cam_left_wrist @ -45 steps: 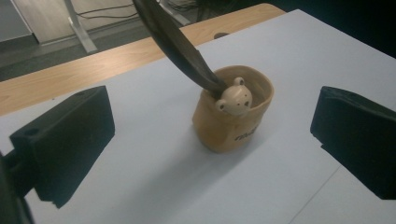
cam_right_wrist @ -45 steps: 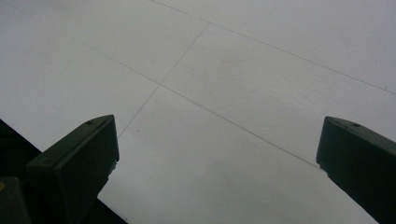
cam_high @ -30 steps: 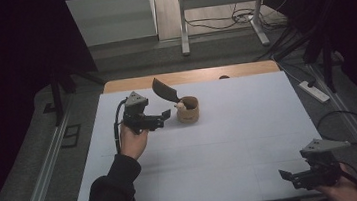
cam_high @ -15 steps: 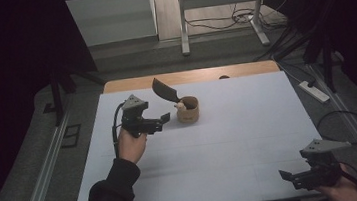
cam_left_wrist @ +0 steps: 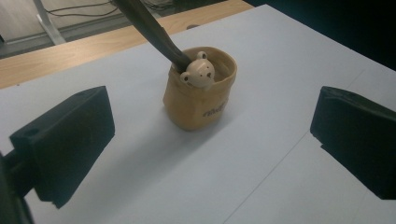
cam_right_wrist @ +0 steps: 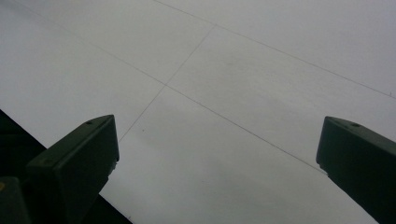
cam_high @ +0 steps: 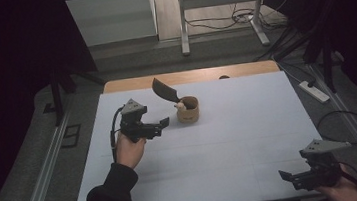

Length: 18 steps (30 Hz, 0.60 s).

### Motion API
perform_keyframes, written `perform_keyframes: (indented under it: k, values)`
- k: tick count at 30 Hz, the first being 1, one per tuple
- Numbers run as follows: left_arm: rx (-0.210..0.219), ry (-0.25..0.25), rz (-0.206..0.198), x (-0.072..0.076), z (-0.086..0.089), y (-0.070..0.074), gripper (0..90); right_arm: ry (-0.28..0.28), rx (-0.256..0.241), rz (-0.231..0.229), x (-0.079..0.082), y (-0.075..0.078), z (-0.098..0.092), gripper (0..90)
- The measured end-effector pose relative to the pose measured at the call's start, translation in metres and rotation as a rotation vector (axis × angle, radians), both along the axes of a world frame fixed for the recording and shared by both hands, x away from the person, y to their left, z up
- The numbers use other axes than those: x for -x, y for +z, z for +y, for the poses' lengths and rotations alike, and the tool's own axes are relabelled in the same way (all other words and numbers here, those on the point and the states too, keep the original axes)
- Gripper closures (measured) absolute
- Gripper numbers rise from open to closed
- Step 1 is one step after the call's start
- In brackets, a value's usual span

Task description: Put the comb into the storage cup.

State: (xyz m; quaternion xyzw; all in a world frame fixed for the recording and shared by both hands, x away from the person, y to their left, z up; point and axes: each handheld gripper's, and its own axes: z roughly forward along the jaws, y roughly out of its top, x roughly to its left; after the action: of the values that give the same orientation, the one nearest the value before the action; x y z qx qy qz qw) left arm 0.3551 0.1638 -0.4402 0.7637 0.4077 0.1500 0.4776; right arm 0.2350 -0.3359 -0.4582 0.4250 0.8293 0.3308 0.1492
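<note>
Left gripper [cam_high: 161,124]: jaws spread wide, empty, just short of the cup [cam_left_wrist: 200,91].
Cup: tan, bear-faced, upright on the table [cam_high: 231,140] toward its far side, holding a dark spatula [cam_high: 164,90] that leans out.
Risk: a nudge at the leaning handle could tip the cup.
Right gripper [cam_high: 289,178]: jaws released, near the table's front edge.
</note>
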Motion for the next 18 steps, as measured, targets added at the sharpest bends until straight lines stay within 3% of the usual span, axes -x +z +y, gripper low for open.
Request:
perform_keyframes:
  k: [18]
  values:
    - [-0.031, 0.010, 0.005, 0.020, 0.002, 0.001, 0.0, 0.009, 0.000, -0.008, 0.001, 0.000, 0.000, 0.0]
